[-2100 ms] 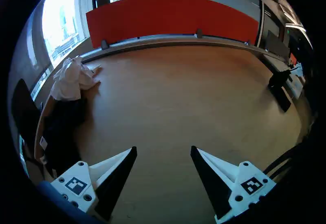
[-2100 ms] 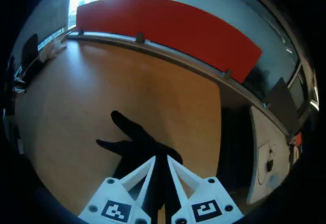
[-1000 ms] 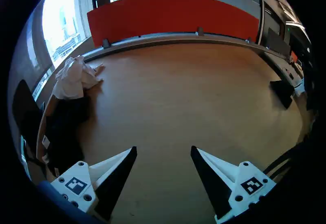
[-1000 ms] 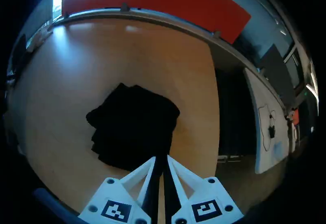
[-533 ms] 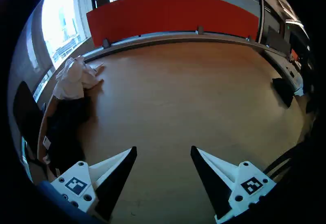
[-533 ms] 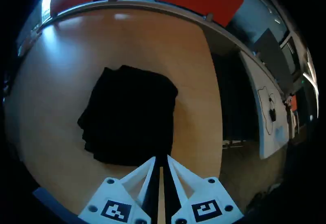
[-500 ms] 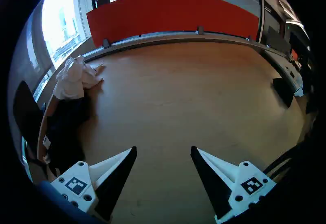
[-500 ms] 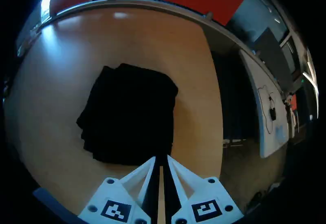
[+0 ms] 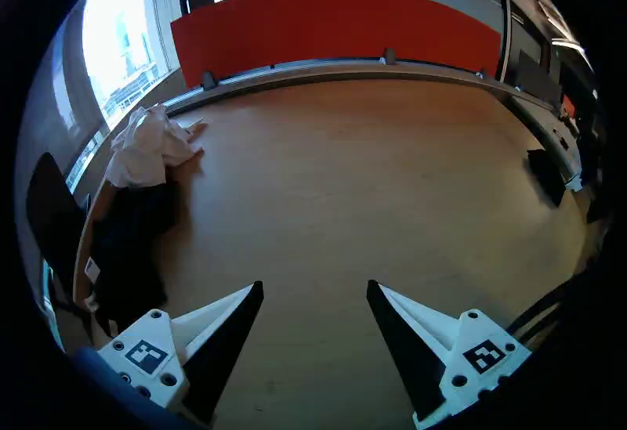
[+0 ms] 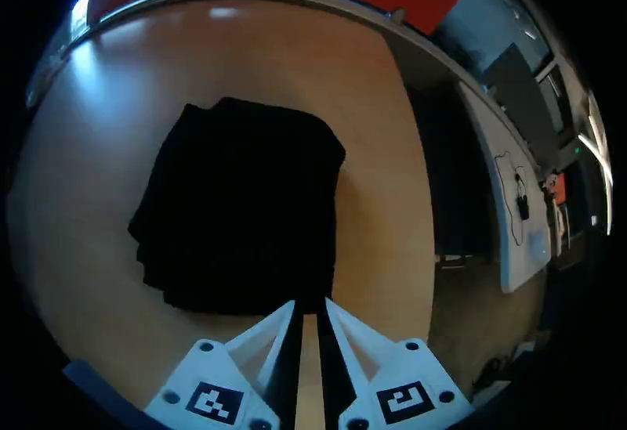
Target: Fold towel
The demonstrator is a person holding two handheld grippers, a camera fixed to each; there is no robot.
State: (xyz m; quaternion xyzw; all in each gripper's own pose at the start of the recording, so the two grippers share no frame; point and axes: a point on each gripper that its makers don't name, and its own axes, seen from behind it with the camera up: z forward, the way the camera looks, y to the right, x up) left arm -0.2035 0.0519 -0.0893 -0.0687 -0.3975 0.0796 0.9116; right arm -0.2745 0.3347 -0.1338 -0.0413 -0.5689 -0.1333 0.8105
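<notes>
**Desk:** What takes up most of the picture?

**Photographer:** A wooden table point(image 9: 353, 195) stretches ahead of both pairs of fingers. A red partition point(image 9: 337, 27) stands along its far edge, well beyond the fingertips.

**Desk:** And the towel?

**Photographer:** The black towel point(image 10: 235, 211) lies spread flat on the wood (one dark slab, its folds too dark to read). In the right gripper view it lies ahead of the fingers and mostly to their left, with its near right corner running in at the fingertips.

**Desk:** Anything else on the table?

**Photographer:** In the left gripper view a dark cloth heap point(image 9: 129, 250) lies beyond the left finger and out to its left. A crumpled white cloth point(image 9: 145, 148) touches the heap's far end.

**Desk:** The grippers?

**Photographer:** The left gripper point(image 9: 313, 284) hangs over bare wood, fingers spread wide with nothing between them. The right gripper point(image 10: 308, 302) has its fingers drawn almost together, pinching the towel's corner.
</notes>
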